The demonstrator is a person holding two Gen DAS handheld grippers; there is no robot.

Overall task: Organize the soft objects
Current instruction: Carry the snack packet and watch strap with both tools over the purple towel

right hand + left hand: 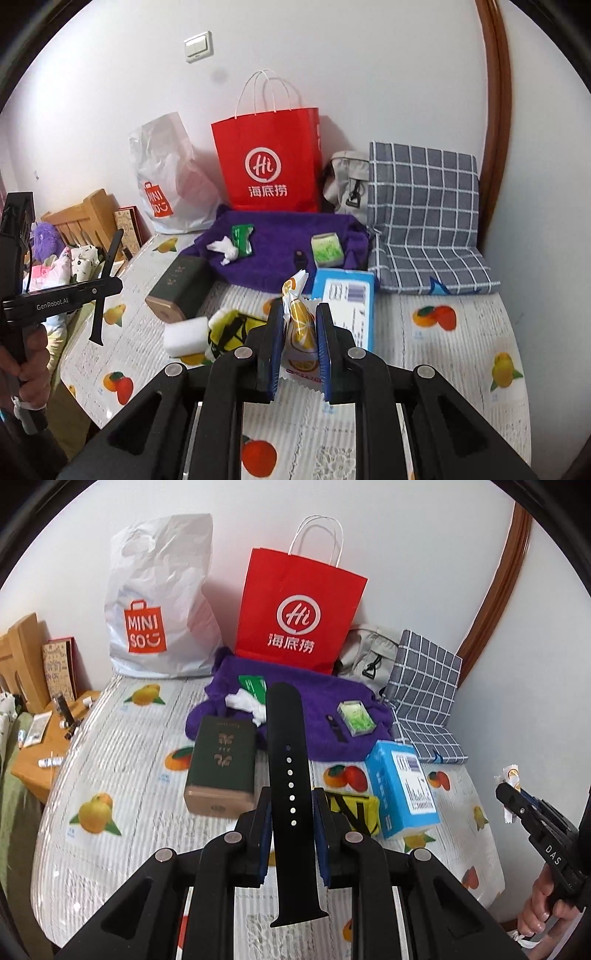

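A: We find the left gripper (291, 808) clamped on a black watch strap (286, 760), which stands nearly upright between the pads, its holed end up and its lug end hanging below them. It is clear of the table (122, 775).

B: Agreed. We note the right gripper (301, 332) closed on a snack packet printed with lemon slices (301, 328); its crimped top rises above the pads and its lower edge shows beneath them.

A: On the fruit-print table cover we record a purple towel (295, 716) at the back, bearing a green packet (242, 240), a crumpled white tissue (225, 249) and a small clear box with green contents (356, 718).

B: In front of the towel we list a dark green box (221, 764), a blue and white carton (402, 786), a yellow and black pouch (232, 328) and a white sponge block (184, 336), the last two touching.

A: Against the wall stand a white Miniso bag (162, 602), a red paper bag (299, 609), a grey bag (347, 181) and a checked cushion (424, 210).
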